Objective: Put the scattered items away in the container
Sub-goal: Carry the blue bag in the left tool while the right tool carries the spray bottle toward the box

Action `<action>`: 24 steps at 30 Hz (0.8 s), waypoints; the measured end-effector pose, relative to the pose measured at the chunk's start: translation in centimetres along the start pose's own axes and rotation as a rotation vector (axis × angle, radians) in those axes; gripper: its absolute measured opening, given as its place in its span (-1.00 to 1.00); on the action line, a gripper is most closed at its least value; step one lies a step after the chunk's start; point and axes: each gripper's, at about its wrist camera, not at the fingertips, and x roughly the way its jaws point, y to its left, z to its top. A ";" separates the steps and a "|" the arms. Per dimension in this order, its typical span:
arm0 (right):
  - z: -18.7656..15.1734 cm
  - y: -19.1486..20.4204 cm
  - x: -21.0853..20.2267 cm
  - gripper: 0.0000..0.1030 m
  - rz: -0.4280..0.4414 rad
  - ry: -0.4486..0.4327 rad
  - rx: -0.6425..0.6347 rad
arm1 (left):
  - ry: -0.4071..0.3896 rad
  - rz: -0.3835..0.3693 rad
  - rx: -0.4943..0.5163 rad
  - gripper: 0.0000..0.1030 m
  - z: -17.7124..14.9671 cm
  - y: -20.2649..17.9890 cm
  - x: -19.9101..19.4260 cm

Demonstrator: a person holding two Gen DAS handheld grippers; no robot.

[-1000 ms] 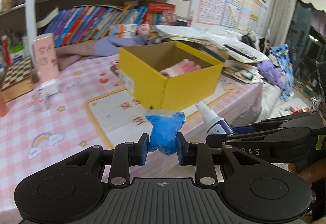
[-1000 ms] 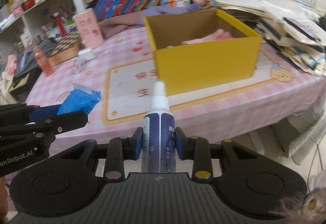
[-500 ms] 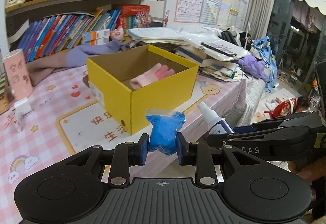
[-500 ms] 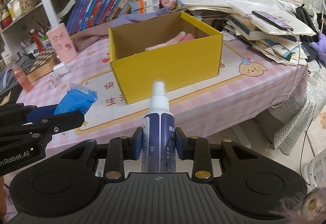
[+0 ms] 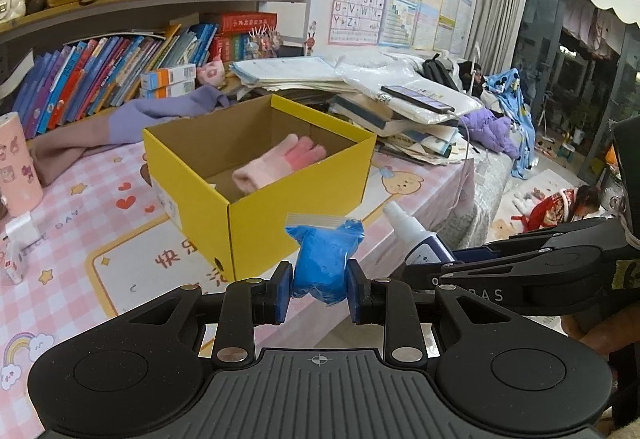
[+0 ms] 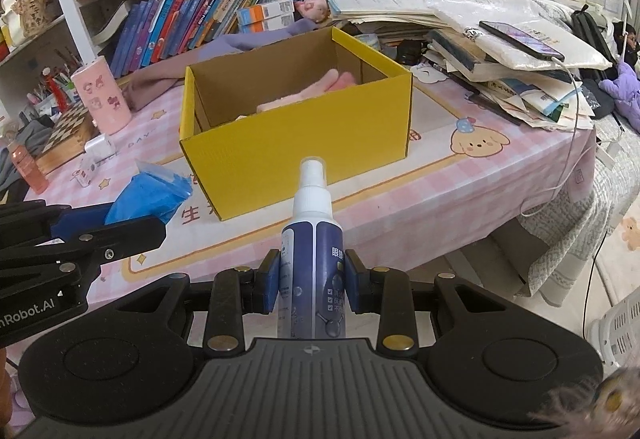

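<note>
A yellow cardboard box (image 5: 280, 215) stands open on the pink table, with a pink glove (image 5: 280, 163) inside; the box also shows in the right wrist view (image 6: 304, 143). My left gripper (image 5: 319, 289) is shut on a blue zip bag (image 5: 322, 259), held in the air short of the box's near corner. My right gripper (image 6: 311, 287) is shut on a blue-and-white spray bottle (image 6: 312, 259), held upright in front of the table edge. The bottle (image 5: 416, 239) and right gripper show at the right in the left wrist view; the bag (image 6: 148, 195) shows at the left in the right wrist view.
A pink cup (image 6: 102, 95), a chessboard (image 6: 66, 127) and a small white item (image 6: 96, 147) sit left of the box. Stacked books and papers with a phone (image 6: 520, 39) lie to the right. A bookshelf (image 5: 120, 71) backs the table. The table edge (image 6: 400, 215) is near.
Both grippers have risen and drawn back a little while holding their items; the view has swung right, so the box now sits lower and more central, with its inside more visible.
</note>
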 end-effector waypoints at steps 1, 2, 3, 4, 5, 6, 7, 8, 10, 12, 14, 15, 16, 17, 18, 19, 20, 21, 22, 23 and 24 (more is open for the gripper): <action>0.1 -0.1 0.1 -0.41 0.002 0.000 -0.003 | -0.004 0.001 -0.002 -0.49 0.1 0.0 0.1; 0.2 -0.1 0.2 -0.41 0.003 0.001 -0.006 | -0.006 0.002 -0.003 -0.49 0.1 0.0 0.2; 0.3 -0.2 0.3 -0.41 0.004 0.003 -0.007 | -0.007 0.003 -0.006 -0.49 0.2 0.0 0.3; 0.4 -0.3 0.5 -0.41 0.006 0.006 -0.008 | -0.008 0.003 -0.008 -0.49 0.3 0.0 0.5; 0.5 -0.4 0.6 -0.41 0.006 0.007 -0.009 | -0.009 0.004 -0.010 -0.49 0.4 0.0 0.6; 0.6 -0.5 0.7 -0.41 0.006 0.008 -0.011 | -0.010 0.004 -0.011 -0.49 0.5 0.0 0.8; 0.7 -0.6 0.7 -0.41 0.006 0.008 -0.011 | -0.011 0.003 -0.012 -0.49 0.6 0.0 1.0; 0.9 -0.7 0.9 -0.41 0.006 0.008 -0.012 | -0.012 0.003 -0.011 -0.49 0.7 -0.1 1.2; 1.1 -1.1 1.2 -0.41 0.006 0.008 -0.011 | -0.017 0.004 -0.008 -0.49 1.0 -0.2 1.6; 1.4 -1.4 1.5 -0.41 0.007 0.006 -0.011 | -0.023 0.004 -0.003 -0.49 1.3 -0.3 2.0; 1.8 -1.9 1.8 -0.41 0.008 -0.001 -0.012 | -0.030 0.006 0.000 -0.49 1.7 -0.4 2.5; 2.1 -2.1 1.9 -0.41 0.009 -0.006 -0.012 | -0.035 0.009 0.001 -0.49 1.9 -0.5 2.7; 2.4 -2.3 2.0 -0.41 0.009 -0.012 -0.015 | -0.040 0.012 0.002 -0.49 2.2 -0.5 2.9; 2.8 -2.5 2.2 -0.41 0.010 -0.018 -0.018 | -0.047 0.015 0.001 -0.49 2.5 -0.5 3.2; 3.2 -2.7 2.3 -0.41 0.011 -0.025 -0.020 | -0.054 0.020 0.001 -0.49 2.7 -0.5 3.4; 3.8 -3.0 2.5 -0.41 0.011 -0.034 -0.021 | -0.061 0.025 0.002 -0.49 3.0 -0.5 3.7; 4.4 -3.3 2.7 -0.41 0.011 -0.043 -0.022 | -0.069 0.031 0.002 -0.49 3.4 -0.5 3.9; 4.9 -3.5 2.9 -0.41 0.012 -0.052 -0.025 | -0.076 0.037 0.002 -0.49 3.8 -0.5 4.1; 5.5 -3.7 3.1 -0.41 0.014 -0.064 -0.030 | -0.084 0.045 0.002 -0.49 4.1 -0.5 4.4; 6.2 -3.9 3.2 -0.41 0.018 -0.078 -0.037 | -0.092 0.053 0.002 -0.49 4.5 -0.4 4.6; 7.0 -4.0 3.3 -0.41 0.023 -0.095 -0.048 | -0.099 0.061 0.000 -0.49 4.8 -0.4 4.9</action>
